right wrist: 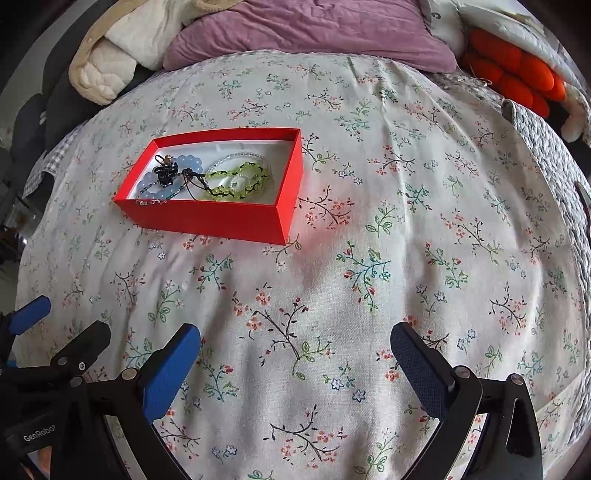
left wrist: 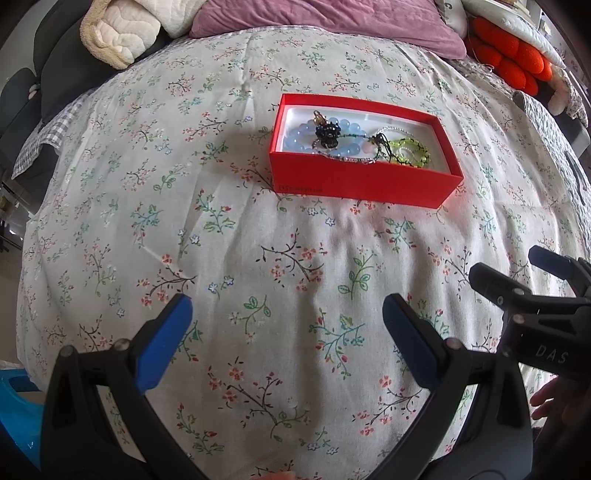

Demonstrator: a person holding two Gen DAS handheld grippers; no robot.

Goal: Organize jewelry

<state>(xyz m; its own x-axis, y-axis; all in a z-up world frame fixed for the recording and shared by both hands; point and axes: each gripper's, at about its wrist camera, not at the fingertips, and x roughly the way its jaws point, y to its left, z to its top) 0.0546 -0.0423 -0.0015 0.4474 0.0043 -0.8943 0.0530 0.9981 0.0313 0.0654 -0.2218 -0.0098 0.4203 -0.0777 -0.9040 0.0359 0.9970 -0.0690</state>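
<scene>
1. The open rectangular red cardboard box with a white lining (left wrist: pixel 364 173) sits on the bed, on a white cotton bedspread printed with small flower sprigs (left wrist: pixel 258 258). From the left claw (left wrist: pixel 288 332) it lies ahead at about 1 o'clock; from the right claw (right wrist: pixel 295 354) it lies at about 11 o'clock. Both are well apart from it, and I cannot tell which is nearer.

2. The box's long axis runs roughly 9 to 3 o'clock across both views, tilted a little, so a long red wall faces each claw. Any reach would have to come over that wall and down.

3. Both claws are spread wide and hold nothing; their blue textured pads (right wrist: pixel 168 373) hover over bare cloth. In the left wrist view the right claw shows at 3 o'clock.

4. Inside the box the pieces lie tangled:
   - a bracelet of round, translucent pale blue beads (right wrist: pixel 192 164), smooth and glassy, toward the 9 o'clock end;
   - a glossy black knobbly charm (right wrist: pixel 167 173) resting on that bracelet;
   - a looped strand of small yellow-green beads on dark cord (right wrist: pixel 243 184), toward the 3 o'clock end;
   - a thin silvery chain (left wrist: pixel 347 157) running along the near wall.

5. Judgement: everything visible is already in the box, so the work looks nearly done or is about untangling. Fine cords and slick beads would slip from broad pads.

6. At 12 o'clock beyond the box lie a mauve quilted pillow (right wrist: pixel 314 33) and a cream fleecy blanket (left wrist: pixel 114 33); at 2 o'clock, an orange bumpy plush cushion (left wrist: pixel 513 55).
</scene>
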